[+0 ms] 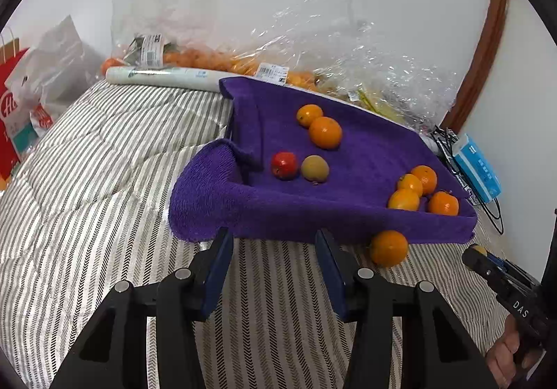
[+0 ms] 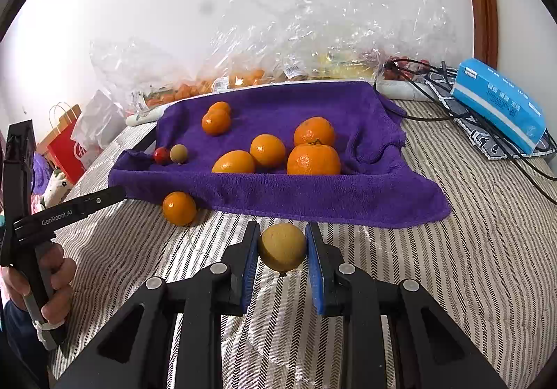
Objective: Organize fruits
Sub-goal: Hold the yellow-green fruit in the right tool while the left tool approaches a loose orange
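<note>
A purple towel (image 1: 351,215) (image 2: 306,194) lies over a tray on the striped bed. On it sit several oranges (image 1: 325,132) (image 2: 313,160), a small red fruit (image 1: 284,165) (image 2: 161,155) and a brownish-green fruit (image 1: 314,169) (image 2: 179,153). One orange (image 1: 389,248) (image 2: 179,208) lies on the bed in front of the towel. My right gripper (image 2: 282,249) is shut on a yellow-green fruit (image 2: 282,246), held just before the towel's front edge. My left gripper (image 1: 275,239) is open and empty, near the towel's front left.
Clear plastic bags of fruit (image 1: 243,61) (image 2: 278,68) line the wall behind the towel. A white roll (image 1: 163,77) lies at the back left. A blue tissue pack (image 1: 478,169) (image 2: 497,107) and black cables (image 2: 435,110) sit at the right. A red paper bag (image 1: 14,114) stands left.
</note>
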Motion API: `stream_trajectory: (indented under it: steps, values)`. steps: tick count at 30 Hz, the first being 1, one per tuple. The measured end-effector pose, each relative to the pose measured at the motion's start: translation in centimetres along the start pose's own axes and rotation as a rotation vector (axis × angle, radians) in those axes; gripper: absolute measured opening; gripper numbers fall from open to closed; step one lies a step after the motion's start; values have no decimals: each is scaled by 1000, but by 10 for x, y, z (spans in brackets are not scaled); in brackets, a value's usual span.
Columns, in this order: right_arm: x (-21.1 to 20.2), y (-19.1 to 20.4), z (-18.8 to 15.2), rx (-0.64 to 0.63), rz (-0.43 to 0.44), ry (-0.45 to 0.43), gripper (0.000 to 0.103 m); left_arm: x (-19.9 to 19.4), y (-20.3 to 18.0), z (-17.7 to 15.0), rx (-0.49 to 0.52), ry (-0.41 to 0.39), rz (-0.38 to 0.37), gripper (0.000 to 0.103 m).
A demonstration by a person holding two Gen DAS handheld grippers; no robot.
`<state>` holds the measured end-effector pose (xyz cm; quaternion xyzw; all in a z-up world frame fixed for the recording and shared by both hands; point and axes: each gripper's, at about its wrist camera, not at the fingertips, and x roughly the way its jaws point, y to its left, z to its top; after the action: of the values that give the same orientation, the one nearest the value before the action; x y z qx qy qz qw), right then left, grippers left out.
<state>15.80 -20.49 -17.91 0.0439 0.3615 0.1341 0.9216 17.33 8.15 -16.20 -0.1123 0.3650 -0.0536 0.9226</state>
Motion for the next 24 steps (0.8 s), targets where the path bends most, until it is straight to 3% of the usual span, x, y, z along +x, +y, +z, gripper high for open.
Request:
stream_trajectory:
  steps: [24]
  values:
    - [1,-1,0,6,-2,8,26,1,-23,-6,116,27,-38,46]
